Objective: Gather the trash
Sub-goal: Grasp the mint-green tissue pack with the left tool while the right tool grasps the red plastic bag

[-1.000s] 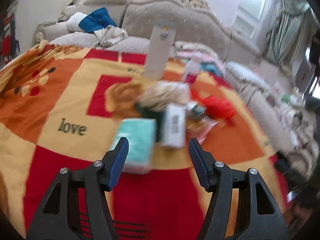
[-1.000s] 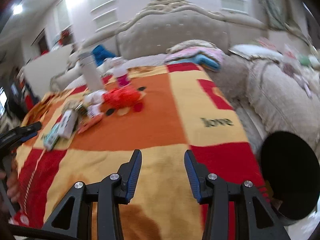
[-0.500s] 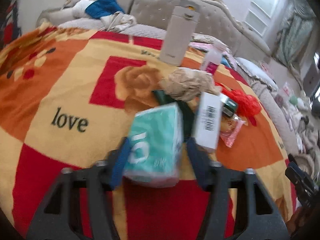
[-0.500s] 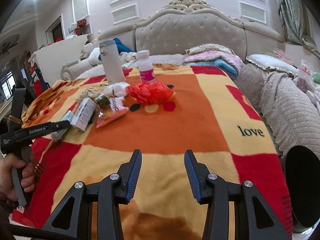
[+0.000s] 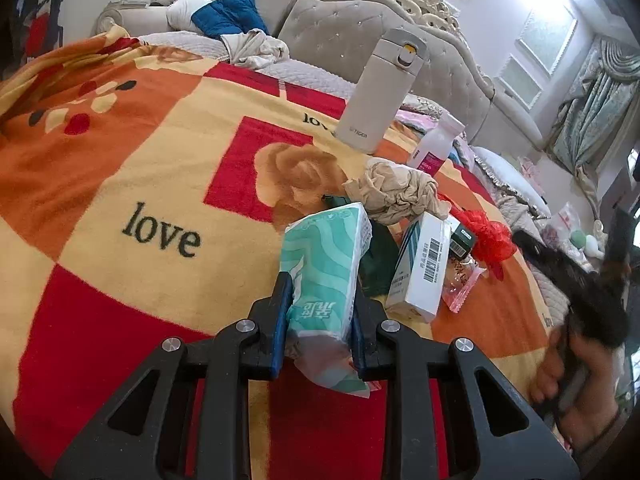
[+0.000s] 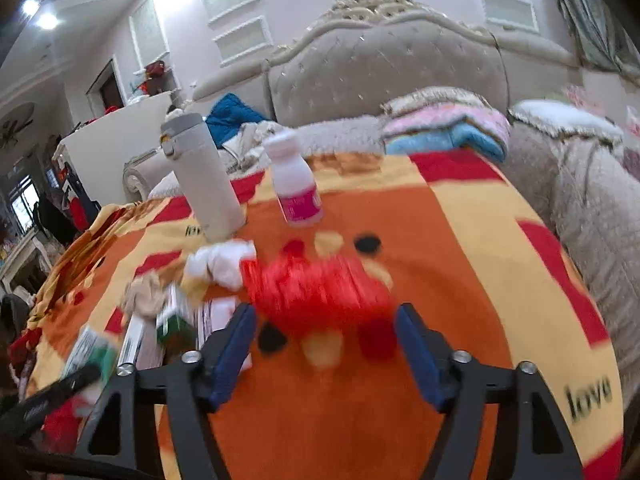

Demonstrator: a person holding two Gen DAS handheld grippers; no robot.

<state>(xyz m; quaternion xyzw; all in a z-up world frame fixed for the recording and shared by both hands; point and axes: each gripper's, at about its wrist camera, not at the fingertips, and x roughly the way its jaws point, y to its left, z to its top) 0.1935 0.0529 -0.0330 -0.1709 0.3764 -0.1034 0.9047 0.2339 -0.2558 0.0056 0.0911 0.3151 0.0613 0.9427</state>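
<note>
A teal tissue pack [image 5: 328, 256] sits between the blue pads of my left gripper [image 5: 322, 292], whose jaws are closing and squeeze its lower end. Behind it on the patterned blanket [image 5: 120, 184] lie a white barcode carton [image 5: 424, 264], crumpled brown paper [image 5: 396, 192], a pink wrapper [image 5: 460, 284] and a red net bag [image 5: 488, 236]. In the right wrist view, blurred by motion, the red net bag [image 6: 316, 292] lies just beyond the fingertips of my right gripper [image 6: 325, 314]. Its jaws are opening wide, and nothing is gripped.
A tall beige flask [image 6: 204, 176] and a white bottle with a pink label [image 6: 298, 184] stand upright behind the litter. A white tissue wad [image 6: 222, 262] lies beside the net bag. Folded blankets [image 6: 444, 128] and a tufted sofa back [image 6: 380, 72] border the far side.
My left gripper closed its pads onto the teal tissue pack. My right gripper swept leftward up to the red net bag and spread its jaws.
</note>
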